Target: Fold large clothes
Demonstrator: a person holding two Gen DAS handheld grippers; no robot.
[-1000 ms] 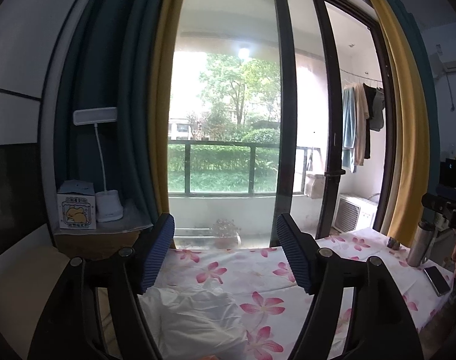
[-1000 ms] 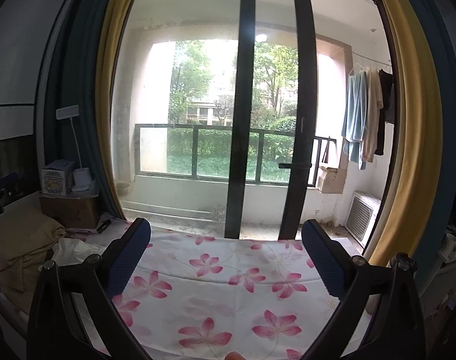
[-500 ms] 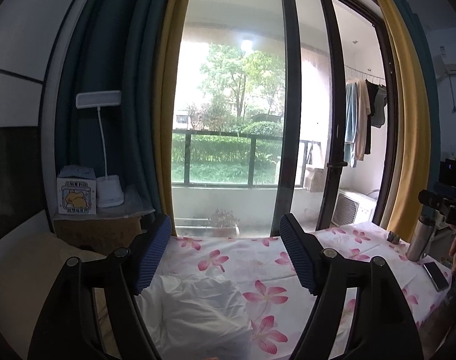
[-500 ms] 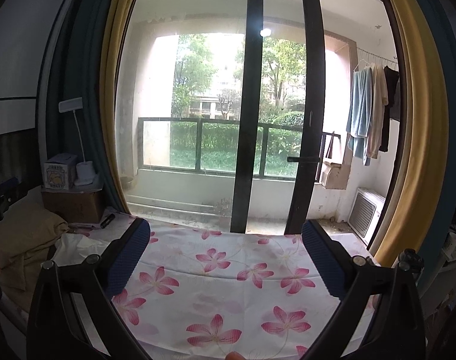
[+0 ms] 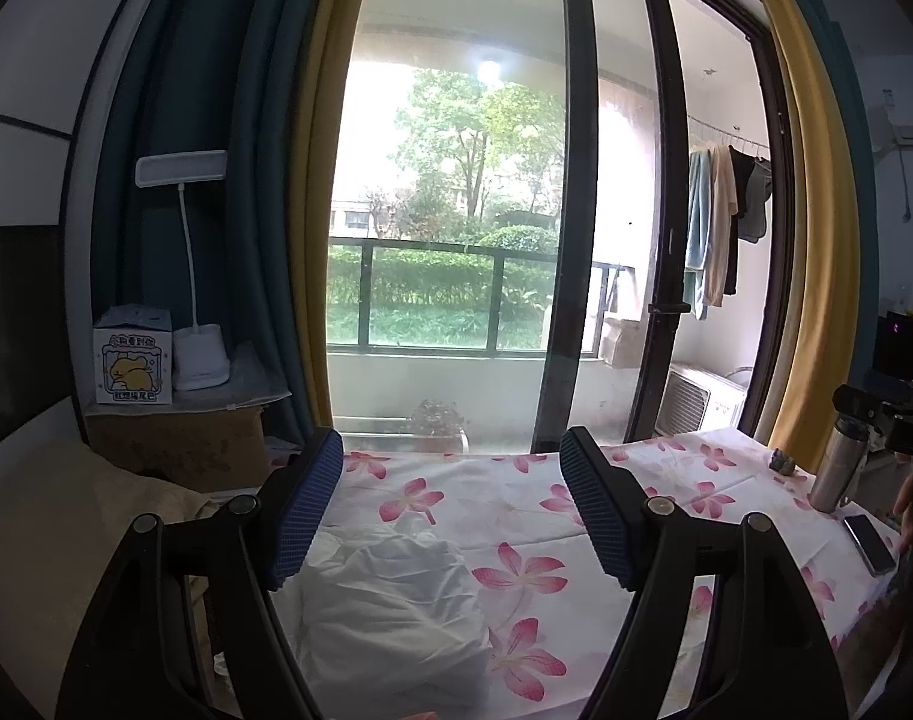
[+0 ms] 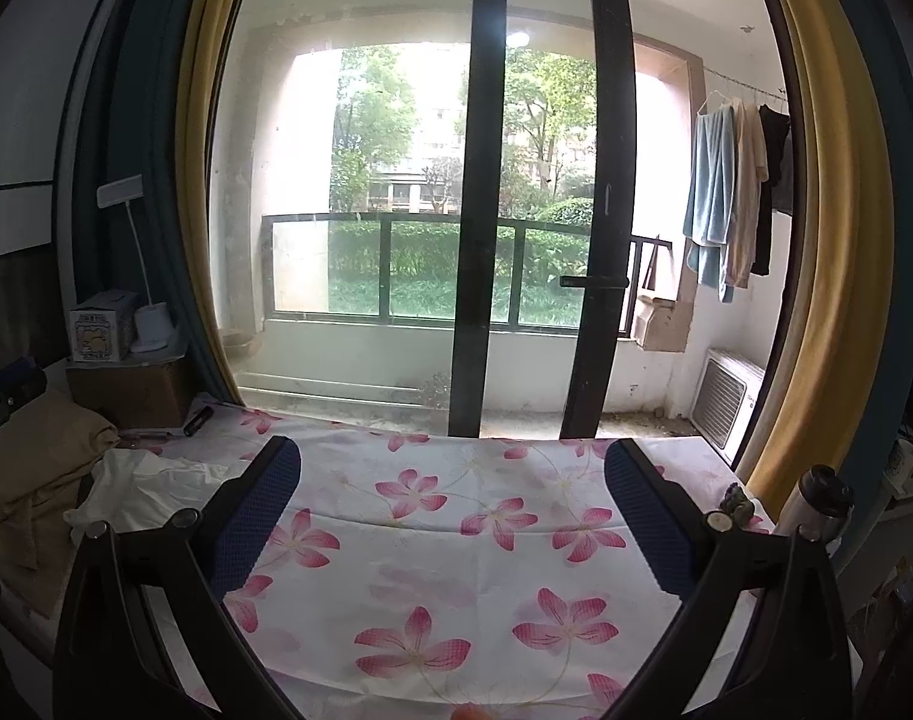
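Note:
A crumpled white garment (image 5: 396,612) lies on the flowered tablecloth (image 5: 516,516), low between the fingers of my left gripper (image 5: 450,468). That gripper is open, empty and above the cloth. In the right wrist view the white garment (image 6: 138,486) lies at the table's left end, left of my right gripper (image 6: 450,474). The right gripper is open and empty over the flowered tablecloth (image 6: 456,540). A tan garment (image 6: 36,474) lies left of the white one.
A steel bottle (image 5: 834,468), a phone (image 5: 870,543) and a small dark object (image 5: 783,462) sit at the table's right end. A cardboard box (image 5: 174,444) with a lamp (image 5: 198,354) and a tissue box (image 5: 133,363) stands at the left. Glass balcony doors (image 6: 486,210) are behind the table.
Both cameras have tilted down a little and moved closer, so more of the table and the white garment shows. Both grippers stay open and empty.

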